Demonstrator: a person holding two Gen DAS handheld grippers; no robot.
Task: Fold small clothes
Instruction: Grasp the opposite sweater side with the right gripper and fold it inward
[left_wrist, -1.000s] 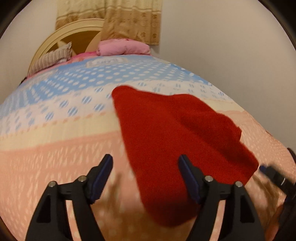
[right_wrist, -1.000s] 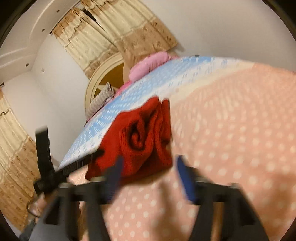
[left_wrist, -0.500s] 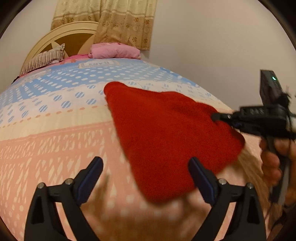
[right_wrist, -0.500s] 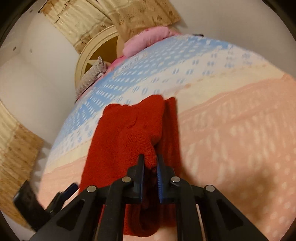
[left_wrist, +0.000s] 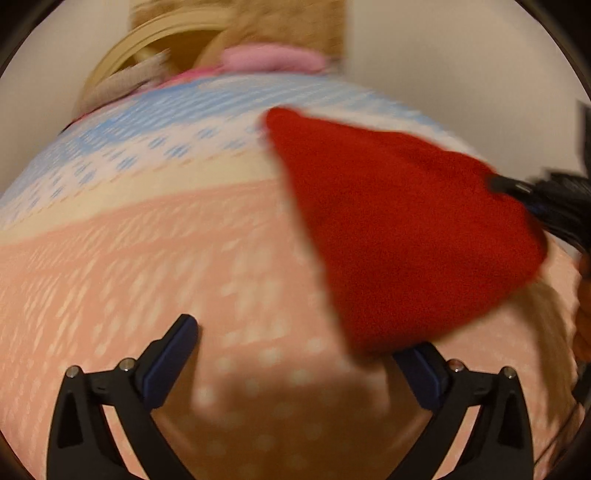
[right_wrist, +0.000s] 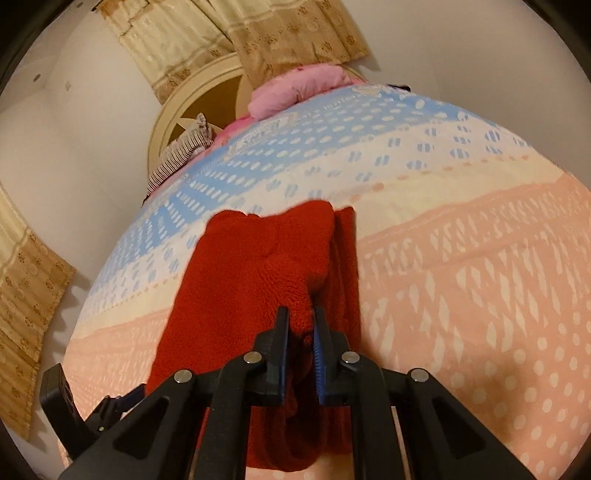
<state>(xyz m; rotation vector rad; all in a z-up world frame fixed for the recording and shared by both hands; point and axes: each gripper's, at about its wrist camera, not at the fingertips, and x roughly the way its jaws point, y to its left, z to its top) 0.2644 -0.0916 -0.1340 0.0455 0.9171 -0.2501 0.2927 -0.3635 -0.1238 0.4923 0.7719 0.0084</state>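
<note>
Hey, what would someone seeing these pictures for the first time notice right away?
A bright red knitted garment lies mid-bed on the pastel dotted bedspread. The right gripper is pinched shut on a fold of it, while the left gripper hangs open near its lower edge. A pink pillow sits at the headboard.

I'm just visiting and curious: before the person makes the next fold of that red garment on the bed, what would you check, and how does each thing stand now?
1. Right gripper pinching the red garment: ok, fabric is bunched between its shut jaws.
2. Left gripper ready to grab: ok, jaws opening wide, nothing pressed between them.
3. Garment's near corner within the left gripper's reach: ok, it lies by the right-hand finger.
4. Garment lying flat: not ok, its right side is rolled.
5. Bedspread clear beside the garment: ok.
6. Left view sharp: not ok, blurred.
</note>
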